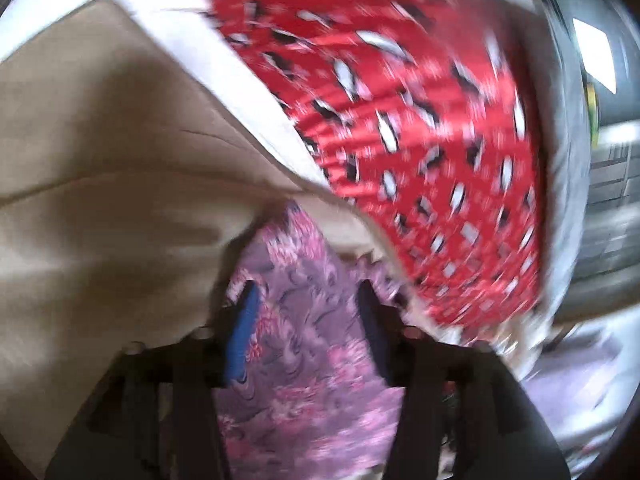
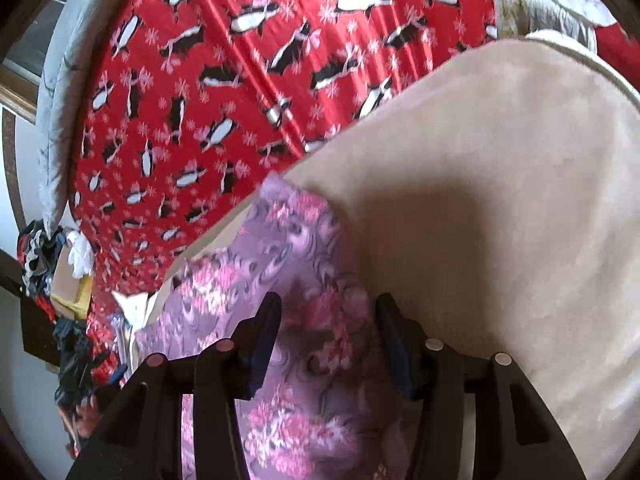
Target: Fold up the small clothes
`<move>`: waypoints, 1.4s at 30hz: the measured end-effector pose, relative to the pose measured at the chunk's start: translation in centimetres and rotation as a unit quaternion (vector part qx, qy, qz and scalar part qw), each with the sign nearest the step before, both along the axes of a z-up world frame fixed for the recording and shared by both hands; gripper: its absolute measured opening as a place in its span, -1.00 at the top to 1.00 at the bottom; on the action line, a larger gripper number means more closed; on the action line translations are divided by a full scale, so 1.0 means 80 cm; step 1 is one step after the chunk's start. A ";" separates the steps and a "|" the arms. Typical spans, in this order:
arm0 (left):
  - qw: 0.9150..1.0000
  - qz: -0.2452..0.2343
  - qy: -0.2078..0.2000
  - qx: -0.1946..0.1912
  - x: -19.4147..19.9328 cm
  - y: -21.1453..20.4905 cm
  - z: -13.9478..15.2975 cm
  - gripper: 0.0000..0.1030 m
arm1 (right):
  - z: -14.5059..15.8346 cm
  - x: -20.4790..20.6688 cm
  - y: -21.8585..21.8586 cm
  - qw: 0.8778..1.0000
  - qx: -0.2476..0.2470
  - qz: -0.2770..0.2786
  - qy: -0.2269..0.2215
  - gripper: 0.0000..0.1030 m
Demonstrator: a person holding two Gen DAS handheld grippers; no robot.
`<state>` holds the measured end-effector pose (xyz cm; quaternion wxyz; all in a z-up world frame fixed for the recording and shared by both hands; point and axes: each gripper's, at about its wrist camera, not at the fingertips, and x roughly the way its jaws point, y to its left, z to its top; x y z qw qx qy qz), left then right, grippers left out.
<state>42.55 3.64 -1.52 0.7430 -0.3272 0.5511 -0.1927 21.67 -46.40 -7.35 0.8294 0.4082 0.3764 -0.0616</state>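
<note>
A purple and pink patterned garment (image 1: 304, 320) lies on a beige cloth (image 1: 100, 200) spread over a bed. My left gripper (image 1: 308, 292) is open, its blue-padded fingers (image 1: 242, 328) standing either side of the garment close above it. The left wrist view is blurred. In the right wrist view the same garment (image 2: 304, 264) lies beside the beige cloth (image 2: 500, 200), and my right gripper (image 2: 328, 312) is open with its fingers (image 2: 266, 336) either side of the garment. Neither gripper holds anything.
A red bedsheet with a penguin print (image 2: 240, 80) covers the bed beyond the beige cloth. A heap of dark clothes and a cardboard box (image 2: 68, 280) sit at the left. A grey quilted edge (image 2: 52, 128) borders the sheet.
</note>
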 end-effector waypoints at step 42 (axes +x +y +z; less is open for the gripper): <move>0.943 -0.120 -0.086 0.298 -0.198 -0.112 -0.045 -0.22 | 0.023 -0.158 0.041 0.996 -0.081 0.015 -0.033 0.90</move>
